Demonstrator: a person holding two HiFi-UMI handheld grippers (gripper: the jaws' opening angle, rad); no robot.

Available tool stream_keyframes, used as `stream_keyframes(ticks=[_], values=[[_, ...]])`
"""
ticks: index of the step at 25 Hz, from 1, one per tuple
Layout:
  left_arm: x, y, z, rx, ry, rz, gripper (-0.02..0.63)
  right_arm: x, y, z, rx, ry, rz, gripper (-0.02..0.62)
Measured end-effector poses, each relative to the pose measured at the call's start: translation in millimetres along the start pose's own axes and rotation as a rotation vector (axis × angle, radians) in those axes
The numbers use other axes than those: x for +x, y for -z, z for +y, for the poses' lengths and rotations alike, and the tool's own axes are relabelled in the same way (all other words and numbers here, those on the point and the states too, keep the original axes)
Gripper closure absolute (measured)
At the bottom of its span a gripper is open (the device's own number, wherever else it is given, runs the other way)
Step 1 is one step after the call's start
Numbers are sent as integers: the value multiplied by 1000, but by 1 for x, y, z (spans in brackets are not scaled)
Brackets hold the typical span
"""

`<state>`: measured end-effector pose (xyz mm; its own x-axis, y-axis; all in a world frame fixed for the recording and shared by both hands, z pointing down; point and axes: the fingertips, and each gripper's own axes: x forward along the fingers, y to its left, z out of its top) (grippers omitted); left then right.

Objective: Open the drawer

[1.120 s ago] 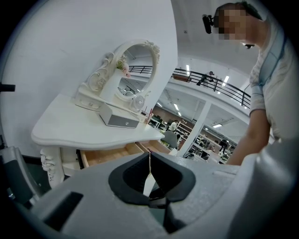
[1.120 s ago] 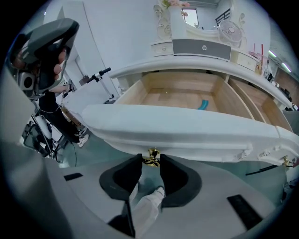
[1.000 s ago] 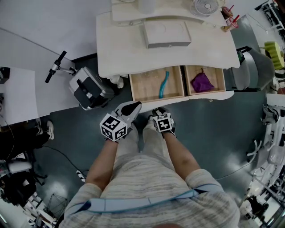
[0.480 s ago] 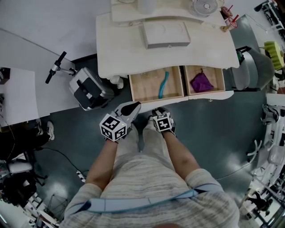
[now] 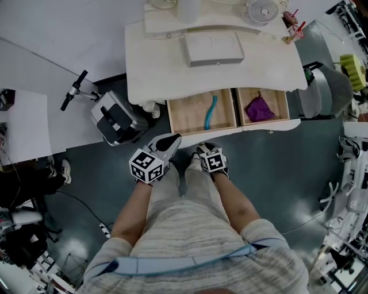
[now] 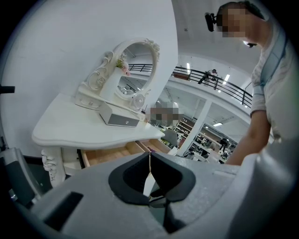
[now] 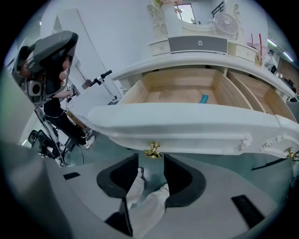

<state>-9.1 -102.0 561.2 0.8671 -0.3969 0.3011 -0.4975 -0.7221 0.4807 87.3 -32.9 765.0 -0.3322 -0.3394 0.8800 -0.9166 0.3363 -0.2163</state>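
Observation:
The white dressing table (image 5: 172, 69) has two wooden drawers pulled out. The left drawer (image 5: 190, 112) holds a teal tool (image 5: 211, 110). In the right drawer (image 5: 276, 102) lies a purple cloth (image 5: 260, 107). My right gripper (image 5: 211, 158) hangs just in front of the left drawer's white front (image 7: 187, 128). In the right gripper view its jaws are opening and the small gold knob (image 7: 153, 150) sits at the tips of my right gripper (image 7: 150, 158), with the pads clear of it. My left gripper (image 5: 153, 162) is held lower left of the drawer, and in its own view my left gripper (image 6: 149, 158) is shut with nothing in it.
A grey box (image 5: 213, 47) and a small fan (image 5: 263, 8) stand on the tabletop. A black-and-white machine (image 5: 118, 116) sits on the floor left of the table, and a grey chair (image 5: 330, 86) stands to the right. The person's legs are below the grippers.

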Motion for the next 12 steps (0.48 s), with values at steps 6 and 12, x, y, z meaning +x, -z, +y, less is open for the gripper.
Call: stream_keyframes(ticks=[6,12], values=[[2,-9,-2,18,10,-4,586,-32,3,-4,19,-7,-53,440],[4,-16,-8,42,21,5,586,-73,-40,-5,85,-13,-215,440]])
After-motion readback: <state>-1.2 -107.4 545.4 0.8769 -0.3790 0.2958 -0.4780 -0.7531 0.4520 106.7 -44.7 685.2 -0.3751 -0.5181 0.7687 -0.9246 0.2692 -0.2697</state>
